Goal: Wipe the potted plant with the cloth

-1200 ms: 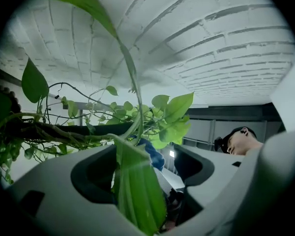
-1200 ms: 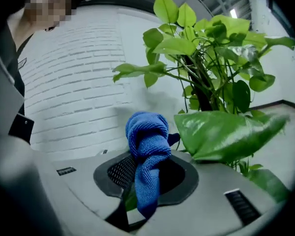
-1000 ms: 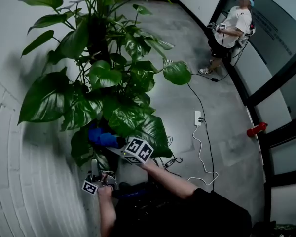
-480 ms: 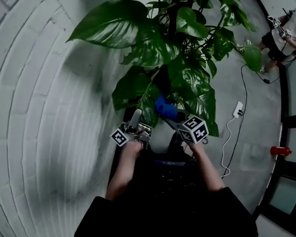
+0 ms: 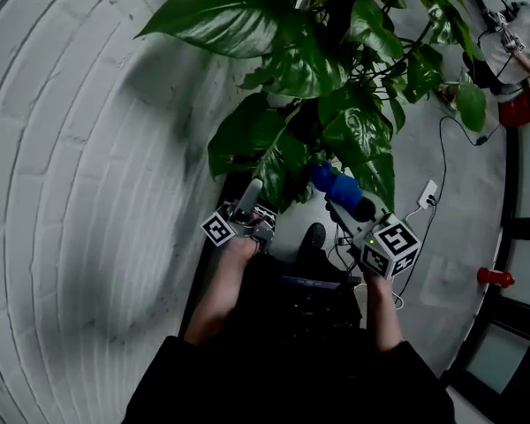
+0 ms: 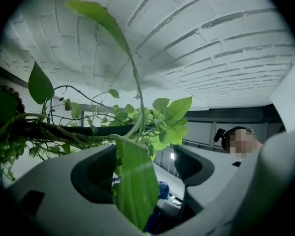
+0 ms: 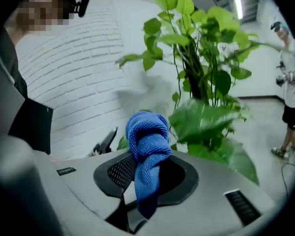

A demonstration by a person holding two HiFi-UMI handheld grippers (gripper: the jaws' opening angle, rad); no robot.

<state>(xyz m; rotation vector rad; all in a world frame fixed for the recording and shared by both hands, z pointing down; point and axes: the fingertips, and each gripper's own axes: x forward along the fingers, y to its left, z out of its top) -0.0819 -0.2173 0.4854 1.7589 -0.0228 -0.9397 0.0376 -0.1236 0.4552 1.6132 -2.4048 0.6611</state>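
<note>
Wearer's forearms: bare below dark sleeves, rising from 6 o'clock in the head view. The left hand [image 5: 240,249] and right hand [image 5: 371,278] each grip a tool.
Left gripper [image 5: 251,193]: just above frame centre. Its pale jaws point to 12 o'clock, with the tip in among the lowest foliage.
Left jaws: partly apart. A long pale-green leaf [image 6: 135,191] hangs face-on into the gap and fills its left side. A dark slit shows along the leaf's right edge. Cannot tell whether either pad presses the leaf.
Right gripper [image 5: 343,206]: at 3 o'clock of the left one and well apart from it, angled toward 11 o'clock.
Right jaws: closed onto a blue terry cloth [image 7: 147,149]. The cloth bunches into a knot-like wad above the pads, and a tail runs down between them.
Cloth position: at 1 o'clock from centre in the head view, right under the lowest big leaves. Contact with them is not clear.
Potted plant [image 5: 336,78]: broad, glossy dark-green leaves with pale flecks, spreading from 11 to 2 o'clock. The pot is not made out under them.
White painted brick wall [image 5: 88,166]: takes the whole 9 o'clock side, close behind the plant.
Grey concrete floor [image 5: 442,263]: from 3 to 5 o'clock.
White power strip [image 5: 427,194]: on the floor at 3 o'clock.
Red cylinder [image 5: 495,277]: lying at 4 o'clock beside a dark frame.
Second person [image 5: 523,34]: far off at 2 o'clock, standing, in a white shirt.
</note>
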